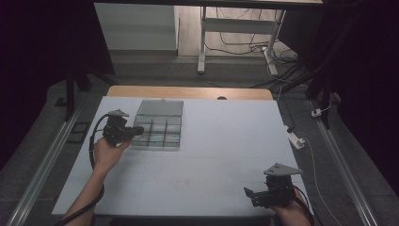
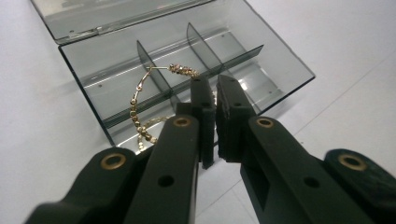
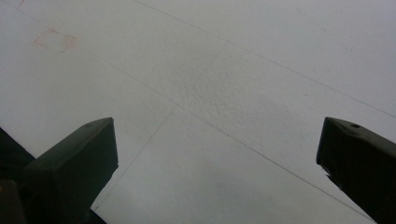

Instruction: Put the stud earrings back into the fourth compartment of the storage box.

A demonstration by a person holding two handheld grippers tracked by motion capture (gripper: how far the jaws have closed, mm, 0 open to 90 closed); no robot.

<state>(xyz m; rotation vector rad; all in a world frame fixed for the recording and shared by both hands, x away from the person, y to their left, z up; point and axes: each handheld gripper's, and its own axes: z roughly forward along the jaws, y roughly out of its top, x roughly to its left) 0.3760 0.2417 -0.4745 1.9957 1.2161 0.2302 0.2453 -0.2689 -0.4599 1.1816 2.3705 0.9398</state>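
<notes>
A clear plastic compartment box (image 1: 157, 127) lies open on the white table, its lid (image 1: 160, 108) folded flat behind it. My left gripper (image 1: 135, 130) reaches over the box's left side. In the left gripper view the box (image 2: 261, 60) shows several dividers, and a gold beaded hoop (image 2: 136, 109) hangs over its near compartments. My left gripper (image 2: 215, 85) is shut on that hoop, pinching it at the right side of its ring. My right gripper (image 1: 250, 193) rests near the table's front right corner, and in its own view its jaws (image 3: 217, 126) stand wide open over bare table.
The white table (image 1: 221, 141) has a wooden strip (image 1: 188, 92) along its far edge. A faint red square mark (image 3: 53, 40) is drawn on the surface ahead of the right gripper. Desk legs and cables (image 1: 244, 47) stand on the floor beyond.
</notes>
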